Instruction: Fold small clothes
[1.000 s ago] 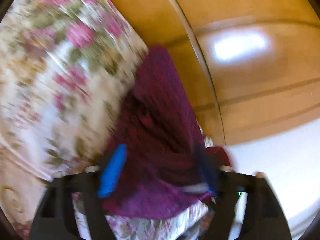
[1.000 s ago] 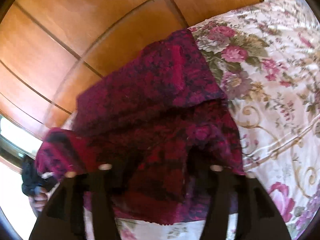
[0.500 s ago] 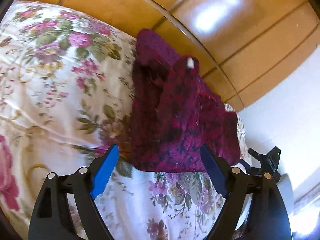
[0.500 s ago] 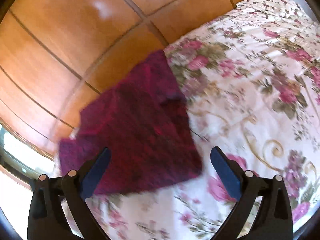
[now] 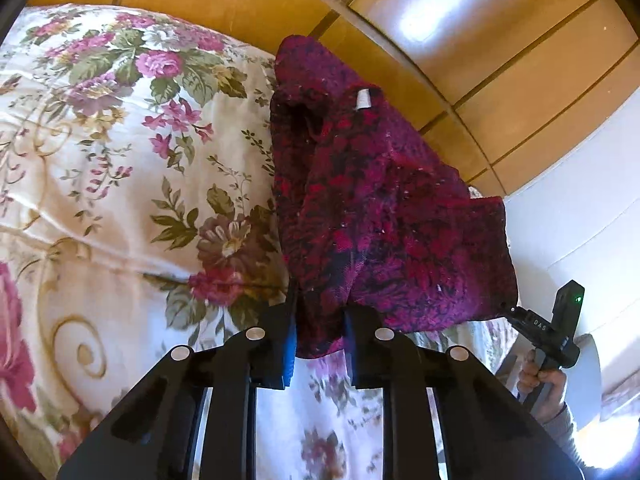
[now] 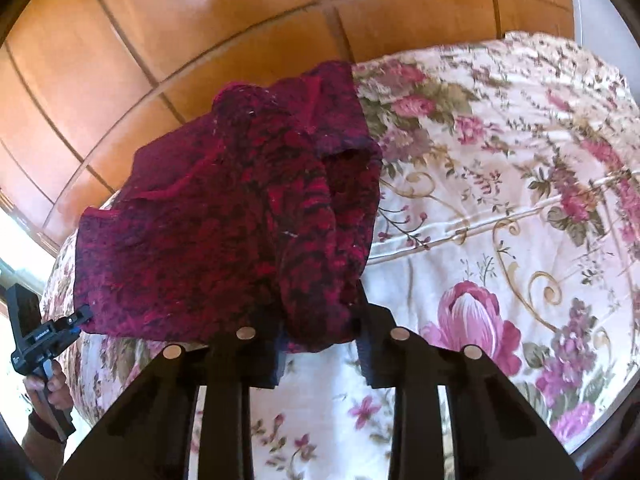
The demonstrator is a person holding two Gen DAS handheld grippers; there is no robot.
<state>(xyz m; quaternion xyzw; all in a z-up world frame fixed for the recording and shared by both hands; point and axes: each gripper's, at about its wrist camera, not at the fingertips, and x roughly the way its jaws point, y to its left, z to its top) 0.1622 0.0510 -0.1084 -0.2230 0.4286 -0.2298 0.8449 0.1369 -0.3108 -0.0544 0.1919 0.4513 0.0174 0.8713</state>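
- Both tongs have just closed on the near hem of the dark red knitted garment (image 5: 384, 216): left gripper (image 5: 318, 344) on one corner, right gripper (image 6: 320, 344) on the other.
- It lies on the flowered bedspread (image 5: 112, 184), beside the wooden panelling (image 6: 160, 40).
- Lifting both corners evenly would likely keep the fold square.

— From my seat I read the knit garment (image 5: 372, 208) as deep magenta and crimson, mottled with near-black flecks, with a small white tag (image 5: 363, 99) near its top.

— And under it?

— I see a cream bedspread (image 5: 120, 168) printed with pink and plum roses, olive-green leaves and gold scrollwork; one big pink bloom sits at the lower right of my right wrist view.

— Behind?

— I get glossy honey-orange wood panels (image 6: 120, 40) with dark seams across the top. The gripper fingers (image 5: 276, 344) are black, and the left finger carries a bright blue pad (image 5: 289, 354).
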